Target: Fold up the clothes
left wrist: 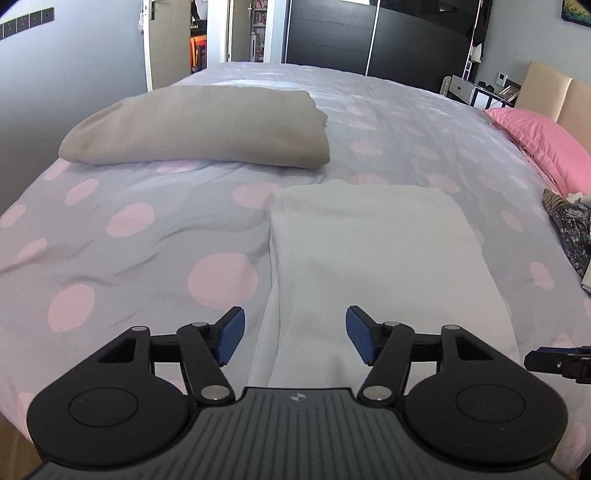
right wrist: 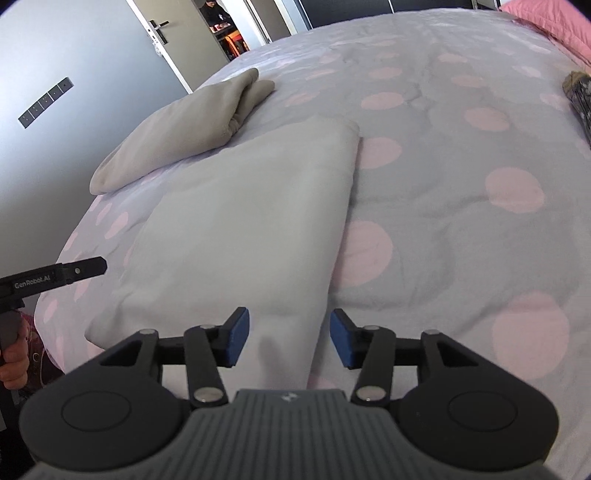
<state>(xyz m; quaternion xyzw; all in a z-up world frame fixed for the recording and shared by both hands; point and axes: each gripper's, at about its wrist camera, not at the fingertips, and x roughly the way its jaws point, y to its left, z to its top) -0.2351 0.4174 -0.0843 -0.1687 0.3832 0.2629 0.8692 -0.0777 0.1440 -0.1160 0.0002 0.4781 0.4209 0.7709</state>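
Note:
A white garment (left wrist: 373, 258) lies folded into a long rectangle on the spotted bedspread (left wrist: 147, 240). My left gripper (left wrist: 295, 334) hovers over the garment's near left edge, open, blue pads apart and nothing pressed between them. In the right wrist view the same white garment (right wrist: 240, 221) stretches away, and my right gripper (right wrist: 290, 338) stands open above its near right edge, not gripping it. A folded beige garment (left wrist: 207, 125) rests farther back on the left, also visible as the beige garment (right wrist: 184, 125) in the right wrist view.
A pink pillow (left wrist: 546, 144) lies at the right by the headboard. Dark patterned clothes (left wrist: 572, 229) sit at the bed's right edge. The other gripper (right wrist: 55, 277) and a hand (right wrist: 14, 354) show at the left. Dark wardrobe (left wrist: 369, 33) and open door stand behind.

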